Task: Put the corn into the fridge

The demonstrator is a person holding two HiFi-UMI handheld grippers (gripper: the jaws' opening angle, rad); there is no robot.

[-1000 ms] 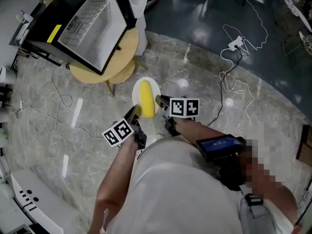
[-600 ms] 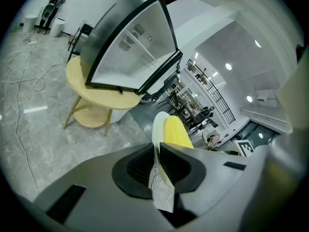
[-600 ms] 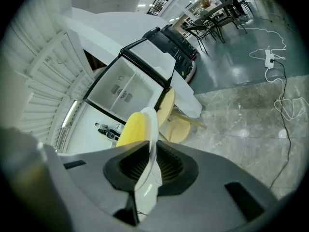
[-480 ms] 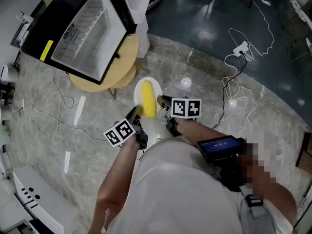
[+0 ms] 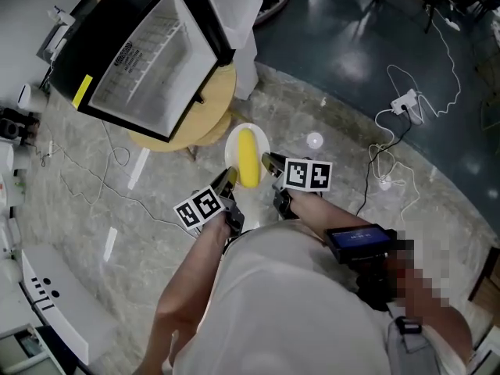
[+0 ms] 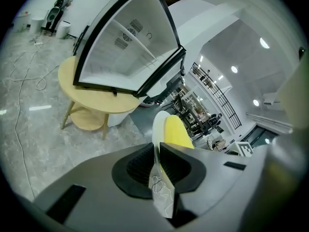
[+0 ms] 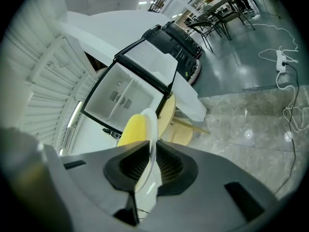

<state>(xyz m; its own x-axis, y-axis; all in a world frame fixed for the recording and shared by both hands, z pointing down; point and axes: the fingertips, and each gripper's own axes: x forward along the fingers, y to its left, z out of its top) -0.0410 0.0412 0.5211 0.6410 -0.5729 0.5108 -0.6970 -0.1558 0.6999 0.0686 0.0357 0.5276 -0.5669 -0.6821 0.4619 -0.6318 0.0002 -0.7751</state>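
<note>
A yellow corn (image 5: 248, 158) lies on a white plate (image 5: 261, 140) held in the air between both grippers. My left gripper (image 5: 227, 180) is shut on the plate's left rim (image 6: 158, 129), with the corn (image 6: 177, 132) just beyond the jaws. My right gripper (image 5: 270, 162) is shut on the right rim (image 7: 152, 129), the corn (image 7: 133, 127) to its left. The small black fridge (image 5: 144, 49) lies tilted on a round wooden table (image 5: 212, 108), its door open and its white inside (image 6: 125, 52) empty of food. The plate hangs just in front of the table.
A white cabinet or box (image 5: 234, 6) stands behind the fridge. Cables (image 5: 94, 162) trail over the marble floor at the left, and a power strip with cord (image 5: 406, 104) lies at the right. White equipment (image 5: 47, 303) lines the lower left.
The plate with the corn has moved forward, closer to the fridge and table. Both grippers have kept their hold on the rim.
</note>
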